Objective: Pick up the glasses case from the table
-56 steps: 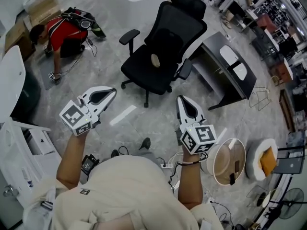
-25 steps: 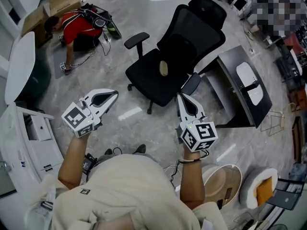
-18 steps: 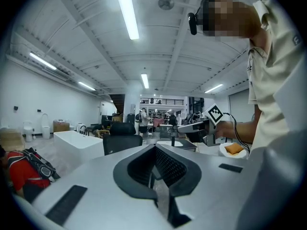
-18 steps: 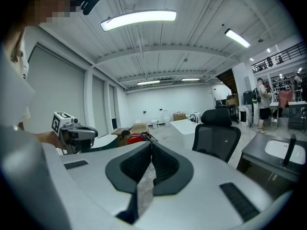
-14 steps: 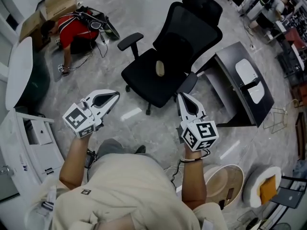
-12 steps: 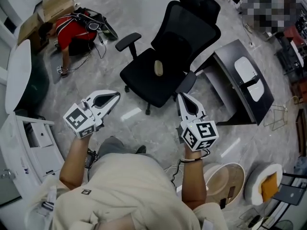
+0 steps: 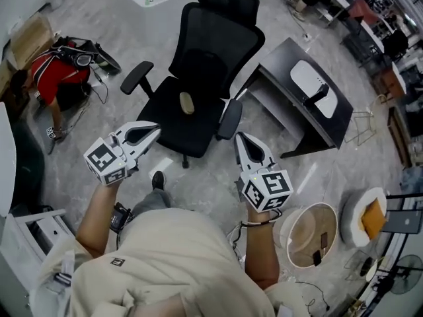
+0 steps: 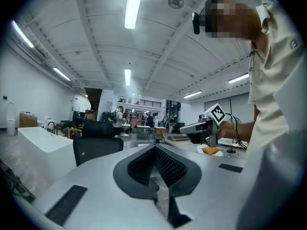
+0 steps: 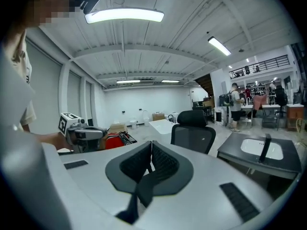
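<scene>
No thing in view is clearly a glasses case. A dark low table [image 7: 301,111] at the upper right carries a white oblong thing [image 7: 309,86] with a black part on it; it also shows in the right gripper view [image 9: 261,149]. A small beige oval thing [image 7: 187,102] lies on the seat of a black office chair [image 7: 198,71]. My left gripper [image 7: 153,128] is shut and empty, held level just left of the chair seat. My right gripper [image 7: 239,138] is also shut and empty, and hangs between the chair and the dark table.
A person in red [image 7: 63,78] crouches on the floor at the left among cables. A round wooden stool [image 7: 310,233] and a white cushion [image 7: 370,220] stand at the lower right. A white cabinet [image 7: 30,236] is at the lower left, a wire rack [image 7: 360,127] at the right.
The chair and the dark table have slid left and closer in the head view, and the person in red has gone to the left edge. Both grippers stayed shut and empty.
</scene>
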`<state>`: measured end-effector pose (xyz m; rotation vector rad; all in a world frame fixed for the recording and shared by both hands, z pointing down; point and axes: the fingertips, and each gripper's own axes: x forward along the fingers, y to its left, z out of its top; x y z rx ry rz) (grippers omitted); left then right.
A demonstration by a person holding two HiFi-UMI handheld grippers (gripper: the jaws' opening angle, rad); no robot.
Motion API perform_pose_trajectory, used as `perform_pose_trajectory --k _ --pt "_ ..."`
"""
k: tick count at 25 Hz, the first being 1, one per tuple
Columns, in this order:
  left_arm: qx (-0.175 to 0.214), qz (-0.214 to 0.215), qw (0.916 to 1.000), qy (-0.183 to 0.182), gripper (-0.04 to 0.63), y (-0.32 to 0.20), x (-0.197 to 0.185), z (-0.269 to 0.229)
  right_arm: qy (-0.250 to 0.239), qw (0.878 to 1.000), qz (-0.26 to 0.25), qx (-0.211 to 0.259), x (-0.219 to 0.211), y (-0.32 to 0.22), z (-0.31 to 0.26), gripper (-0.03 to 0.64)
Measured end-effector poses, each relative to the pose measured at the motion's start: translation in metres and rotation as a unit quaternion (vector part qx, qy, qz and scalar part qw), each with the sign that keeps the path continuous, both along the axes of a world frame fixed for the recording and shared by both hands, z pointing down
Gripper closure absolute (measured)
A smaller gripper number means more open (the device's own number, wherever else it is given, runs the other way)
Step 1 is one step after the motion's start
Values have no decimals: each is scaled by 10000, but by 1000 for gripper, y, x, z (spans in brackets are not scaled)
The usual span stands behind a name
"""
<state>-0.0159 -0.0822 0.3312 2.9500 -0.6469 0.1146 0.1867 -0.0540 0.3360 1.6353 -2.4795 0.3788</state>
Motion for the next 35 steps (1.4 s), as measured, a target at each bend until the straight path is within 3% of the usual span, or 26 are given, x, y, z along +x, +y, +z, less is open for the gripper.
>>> perform_pose_trajectory --k 11,19,35 --pt "59 943 9954 167 581 -78 15 -9 36 9966 819 -48 -4 -36 1 592" --pt "-21 1350 9906 201 581 -126 18 -4 88 9927 1204 -73 -8 -74 2 592" --pt "-221 1327 9899 454 581 -210 -22 7 359 9911 1263 -215 -43 -156 0 592"
